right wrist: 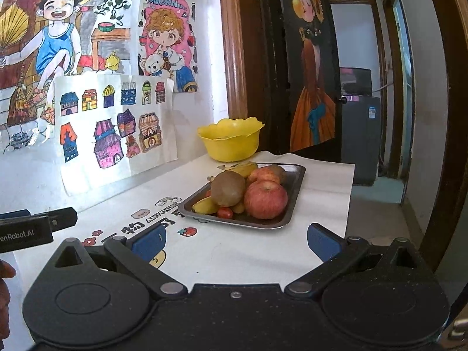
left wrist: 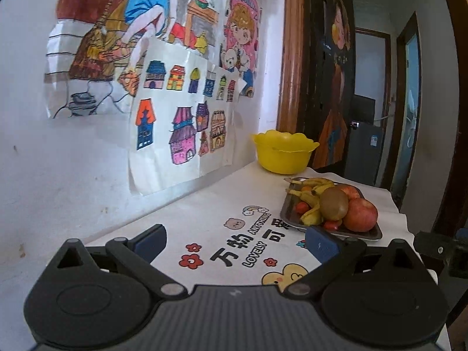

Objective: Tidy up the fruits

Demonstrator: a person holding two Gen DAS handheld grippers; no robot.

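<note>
A table (right wrist: 321, 181) covered with a white cartoon-printed cloth (left wrist: 204, 222) stood against a wall hung with coloured children's drawings (right wrist: 117, 122). Near the table's far end, a metal tray (right wrist: 294, 187) lay flat on the cloth. It was heaped with fruit: a brown kiwi (right wrist: 228, 188) sat on top at the tray's wall-side half, touching a large red apple (right wrist: 265, 199) beside it. A second apple (right wrist: 264, 174) lay just behind, with another brown fruit tucked at the tray's far corner. Small yellow bananas (left wrist: 310, 196) ran beneath and behind the kiwi, and little red tomatoes (right wrist: 224, 212) rested at the near rim.

Beyond the tray, at the far end of the table close to the wall and a wooden door frame, stood a yellow scalloped bowl (right wrist: 231, 142). Something pale could be glimpsed low inside it, but its contents could not be made out.

The left gripper (left wrist: 234, 244) hovered above the cloth short of the tray, its blue-padded jaws spread wide with nothing between them. The right gripper (right wrist: 235, 241) hung likewise near the tray's near edge, jaws spread and empty. Both were apart from the fruit.
</note>
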